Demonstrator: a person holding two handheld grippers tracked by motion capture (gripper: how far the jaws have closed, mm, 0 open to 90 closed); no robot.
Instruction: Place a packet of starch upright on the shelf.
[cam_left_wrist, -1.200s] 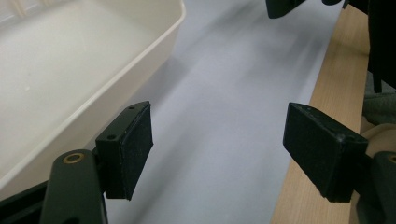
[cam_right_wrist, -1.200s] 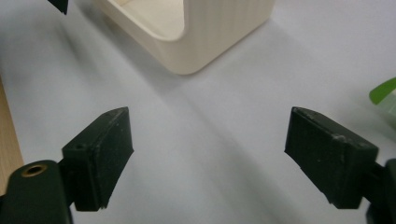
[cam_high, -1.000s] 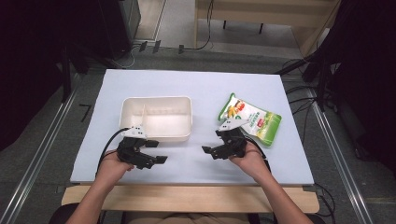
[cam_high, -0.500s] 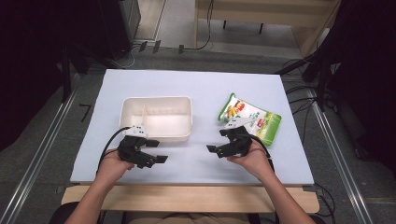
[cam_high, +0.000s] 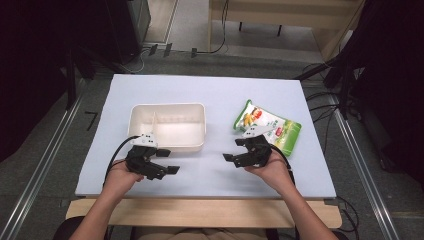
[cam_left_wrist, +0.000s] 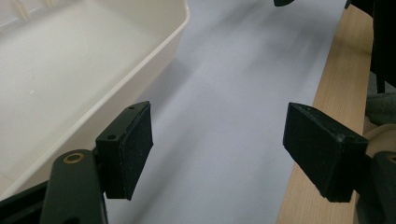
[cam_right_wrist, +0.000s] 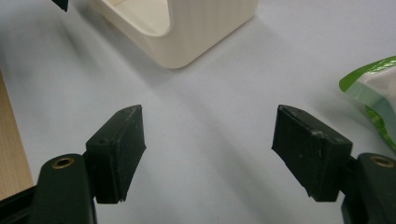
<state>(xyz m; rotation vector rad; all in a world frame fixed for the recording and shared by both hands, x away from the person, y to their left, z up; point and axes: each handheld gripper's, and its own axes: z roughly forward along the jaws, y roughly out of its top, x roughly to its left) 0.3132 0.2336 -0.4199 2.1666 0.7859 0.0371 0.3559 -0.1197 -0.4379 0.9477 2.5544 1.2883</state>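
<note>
A cream plastic tray (cam_high: 167, 107) stands empty at the middle left of the pale mat. To its right lies a green and white snack bag (cam_high: 272, 127). My left gripper (cam_high: 168, 161) hovers open just in front of the tray's near wall, pointing right. Beside the bag's near left corner, my right gripper (cam_high: 233, 150) is open and points left. In the left gripper view the left gripper (cam_left_wrist: 217, 149) has its jaws wide apart, with the tray (cam_left_wrist: 70, 70) at the left. The right gripper view shows the right gripper (cam_right_wrist: 208, 149) open over bare mat, a tray corner (cam_right_wrist: 205, 28) ahead and the bag's edge (cam_right_wrist: 373, 93) at the right.
The pale mat (cam_high: 210, 95) covers the table, with a wooden strip (cam_high: 200, 206) along the near edge. Metal rails run along both sides, and cables lie on the floor at the right. Bare mat lies between the two grippers.
The right hand has shifted slightly right, closer to the bag. The left hand has stayed about where it was. Both grippers remain open.
</note>
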